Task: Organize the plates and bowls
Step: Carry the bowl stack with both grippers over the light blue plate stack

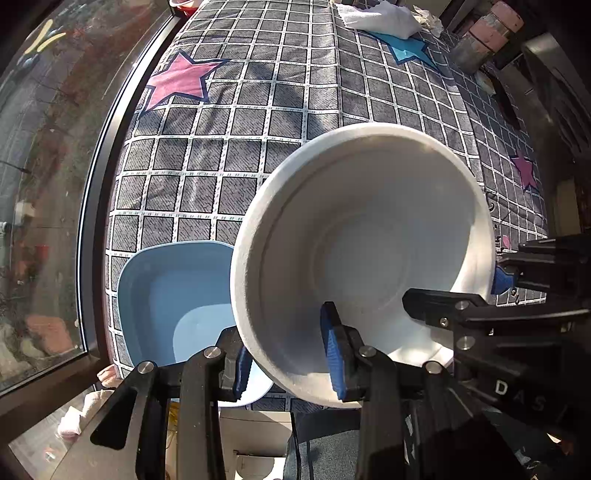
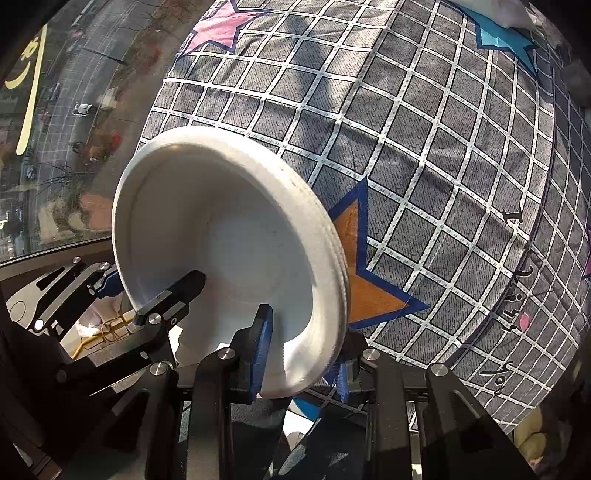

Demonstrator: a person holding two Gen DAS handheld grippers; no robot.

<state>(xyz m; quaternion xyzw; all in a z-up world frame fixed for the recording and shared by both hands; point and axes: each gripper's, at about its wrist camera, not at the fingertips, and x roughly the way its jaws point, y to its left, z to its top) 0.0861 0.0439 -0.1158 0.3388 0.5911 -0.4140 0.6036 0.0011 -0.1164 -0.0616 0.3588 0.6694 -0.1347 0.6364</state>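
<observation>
A white bowl (image 1: 369, 236) is held tilted above the near edge of the checked cloth. My left gripper (image 1: 288, 362) is shut on its near left rim, one blue pad inside the bowl and one outside. My right gripper (image 2: 303, 354) is shut on the bowl's (image 2: 229, 240) right rim in the same way; it also shows at the right of the left wrist view (image 1: 480, 295). A light blue square bowl (image 1: 173, 302) sits on the cloth just left of and below the white bowl, at the table's near left corner.
The grey checked cloth (image 1: 288, 110) with pink, blue and orange stars covers the table. A white cloth (image 1: 376, 16) lies at the far edge. A window (image 1: 44, 147) runs along the left side. The table's near edge drops to the floor below.
</observation>
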